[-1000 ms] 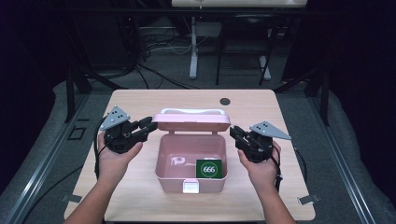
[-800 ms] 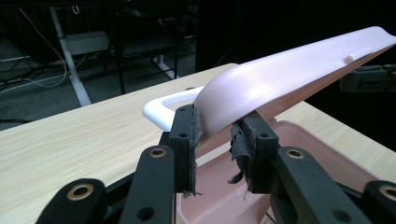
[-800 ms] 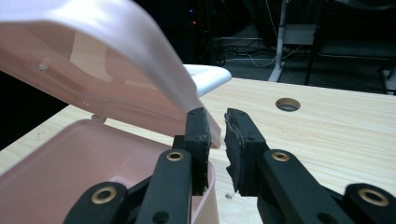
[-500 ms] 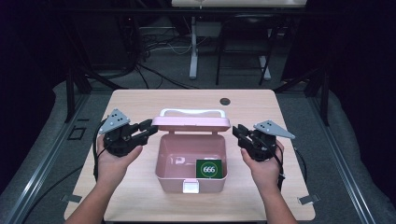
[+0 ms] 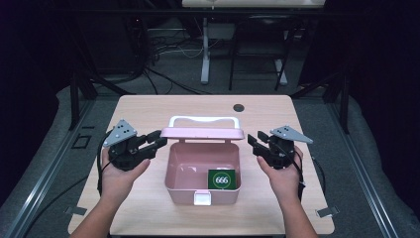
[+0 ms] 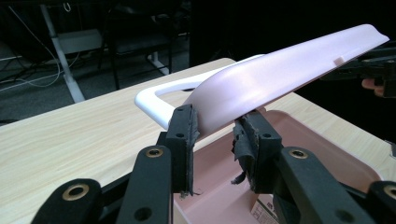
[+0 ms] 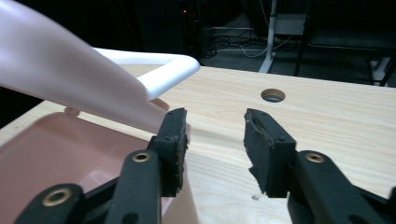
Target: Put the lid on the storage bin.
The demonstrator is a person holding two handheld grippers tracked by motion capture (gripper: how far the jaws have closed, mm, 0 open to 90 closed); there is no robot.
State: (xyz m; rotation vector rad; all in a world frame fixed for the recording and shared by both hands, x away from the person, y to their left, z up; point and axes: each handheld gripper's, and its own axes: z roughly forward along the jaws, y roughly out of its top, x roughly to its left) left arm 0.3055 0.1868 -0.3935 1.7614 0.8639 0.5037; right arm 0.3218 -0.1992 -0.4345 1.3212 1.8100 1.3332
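Note:
A pink box [image 5: 171, 168] stands open at the middle of the table, its lid [image 5: 205, 133] raised at the back with a white handle [image 5: 203, 119] behind it. A green card [image 5: 221, 179] marked 666 lies inside at the front right. My left gripper [image 5: 157, 140] is at the lid's left corner; in the left gripper view the lid [image 6: 280, 70] runs down between the two pads of that gripper [image 6: 215, 135], which hold its edge. My right gripper [image 5: 253, 141] stands open just off the lid's right corner [image 7: 60, 70], with nothing between its jaws [image 7: 215, 135].
A round hole [image 5: 239, 107] is cut in the wooden tabletop [image 5: 148, 109] behind the box. Bare wood lies to the left, right and back of the box. Dark floor, cables and a desk leg [image 5: 204, 54] lie beyond the far edge.
My right gripper has drawn slightly to the right, away from the lid's corner. The left gripper and the lid have hardly moved.

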